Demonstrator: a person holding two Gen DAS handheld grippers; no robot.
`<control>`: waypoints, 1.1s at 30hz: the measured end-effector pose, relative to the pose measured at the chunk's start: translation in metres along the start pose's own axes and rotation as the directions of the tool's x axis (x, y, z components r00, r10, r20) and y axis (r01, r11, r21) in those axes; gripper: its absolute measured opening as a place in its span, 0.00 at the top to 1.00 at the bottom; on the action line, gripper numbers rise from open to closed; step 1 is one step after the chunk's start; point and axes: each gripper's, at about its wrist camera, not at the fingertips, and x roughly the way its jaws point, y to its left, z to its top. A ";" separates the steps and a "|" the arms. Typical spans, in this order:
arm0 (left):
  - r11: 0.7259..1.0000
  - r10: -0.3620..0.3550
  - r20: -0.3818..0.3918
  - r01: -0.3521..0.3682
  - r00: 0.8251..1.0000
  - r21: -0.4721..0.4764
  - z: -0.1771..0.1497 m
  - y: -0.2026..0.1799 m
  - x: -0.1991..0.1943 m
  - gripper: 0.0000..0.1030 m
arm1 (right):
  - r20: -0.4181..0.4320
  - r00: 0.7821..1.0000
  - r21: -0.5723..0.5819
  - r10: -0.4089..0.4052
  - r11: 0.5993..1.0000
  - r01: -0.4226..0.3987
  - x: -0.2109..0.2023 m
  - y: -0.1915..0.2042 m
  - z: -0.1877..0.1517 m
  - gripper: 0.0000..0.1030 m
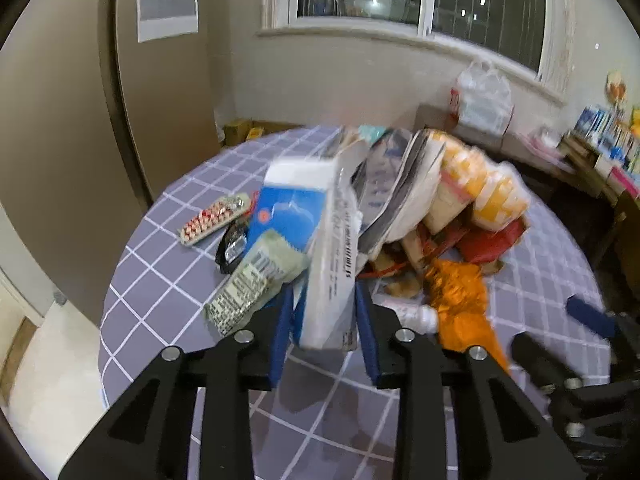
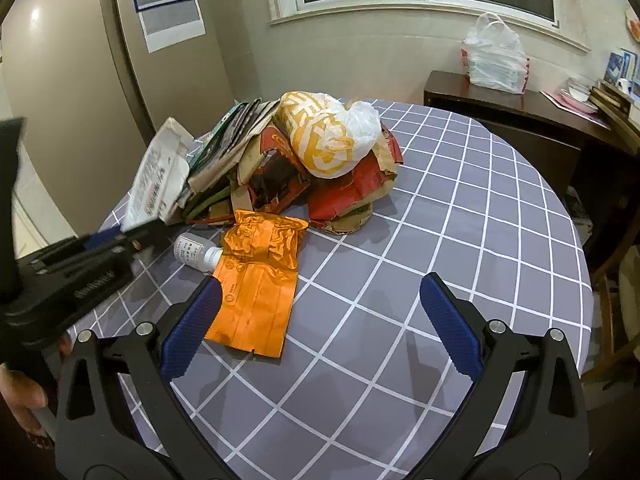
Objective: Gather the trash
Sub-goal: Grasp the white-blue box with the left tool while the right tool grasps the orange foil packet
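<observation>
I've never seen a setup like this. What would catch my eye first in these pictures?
Probably the heap of trash in the middle of the round table with its grey checked cloth, topped by a white and yellow bag. Next, the bright orange wrapper lying flat in front of the heap, just ahead of the open right gripper. On the heap's left side, the left gripper is closed on a white and blue box.

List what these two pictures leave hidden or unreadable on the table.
- White box in the left gripper: print blurred in the left wrist view.
- Small bottle: neck hidden under the orange wrapper, right wrist view; label too small.
- Pile's lower cardboard: covered by the white-and-yellow bag.
- Table: near edge hidden by the right gripper.
</observation>
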 end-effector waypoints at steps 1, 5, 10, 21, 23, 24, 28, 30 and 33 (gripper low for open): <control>1.000 -0.020 0.025 0.020 1.000 -0.009 0.001 0.000 -0.005 0.71 | -0.004 1.000 -0.004 0.000 1.000 0.000 0.001 0.001 0.000 0.06; 0.994 -0.102 0.102 0.106 0.990 -0.036 0.002 0.003 -0.023 0.72 | -0.027 1.000 -0.027 -0.004 1.000 0.003 0.008 0.009 0.004 0.06; 0.980 -0.173 0.193 0.189 0.966 -0.063 -0.001 0.010 -0.043 0.72 | -0.067 0.998 -0.076 -0.007 0.997 0.002 0.021 0.026 0.011 0.06; 0.973 -0.190 0.212 0.212 0.959 -0.089 -0.008 0.014 -0.050 0.72 | -0.209 0.978 -0.165 -0.022 0.986 -0.013 0.052 0.047 0.013 0.19; 0.975 -0.179 0.218 0.202 0.959 -0.089 -0.009 0.015 -0.053 0.72 | -0.193 0.981 -0.158 -0.033 0.987 0.002 0.050 0.045 0.016 0.39; 0.975 -0.180 0.219 0.204 0.959 -0.090 -0.009 0.015 -0.055 0.72 | -0.186 0.982 -0.152 -0.030 0.988 0.001 0.049 0.042 0.016 0.45; 0.972 -0.185 0.230 0.212 0.955 -0.098 -0.012 0.016 -0.064 0.72 | -0.177 0.984 -0.113 0.006 0.993 -0.026 0.046 0.032 0.021 0.47; 0.972 -0.186 0.240 0.214 0.953 -0.099 -0.014 0.017 -0.070 0.72 | -0.171 0.985 -0.104 0.012 0.994 -0.030 0.043 0.030 0.021 0.48; 0.970 -0.190 0.258 0.221 0.947 -0.097 -0.016 0.017 -0.081 0.72 | -0.139 0.990 -0.079 0.021 0.996 -0.032 0.031 0.026 0.023 0.72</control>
